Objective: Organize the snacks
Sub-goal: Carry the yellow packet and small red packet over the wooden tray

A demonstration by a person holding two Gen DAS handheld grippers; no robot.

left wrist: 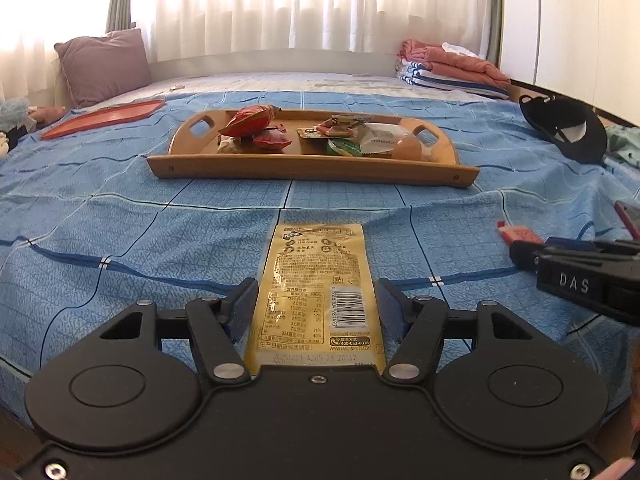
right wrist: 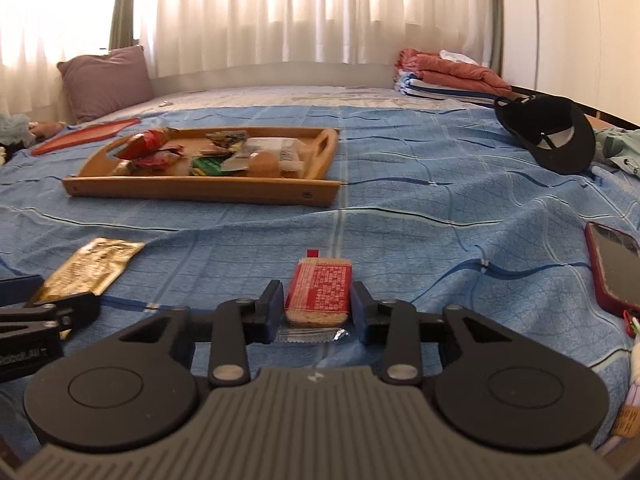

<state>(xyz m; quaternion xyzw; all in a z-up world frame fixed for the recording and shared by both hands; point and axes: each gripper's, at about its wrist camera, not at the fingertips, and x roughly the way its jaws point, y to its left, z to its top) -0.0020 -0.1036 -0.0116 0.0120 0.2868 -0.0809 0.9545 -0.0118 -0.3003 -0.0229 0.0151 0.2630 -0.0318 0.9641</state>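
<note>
Bed: a blue checked cover [left wrist: 120,220] is being spread over it, with white curtains [left wrist: 280,4] hanging behind.
Pillow: a purple one [left wrist: 105,65] is being propped at the far left corner.
Folded bedding: a pink and striped pile [left wrist: 452,70] is being kept at the far right corner.
Wooden tray [left wrist: 308,166]: it is being used mid-bed to hold red packets [left wrist: 252,120], a green packet [left wrist: 342,147] and other snacks.
Red lid [left wrist: 104,118]: it is lying flat, left of the tray.
Black cap [right wrist: 546,136]: it is lying at the right side.
Phone [right wrist: 614,266]: it is lying in a red case near the right edge.
Left gripper [left wrist: 316,304]: its fingers are being held on either side of a gold packet [left wrist: 316,280] lying flat on the cover; whether the pads are pressing cannot be told.
Right gripper [right wrist: 318,306]: it is being closed on a red biscuit bar [right wrist: 320,292], gripped at both sides, resting on the cover near the front edge.
</note>
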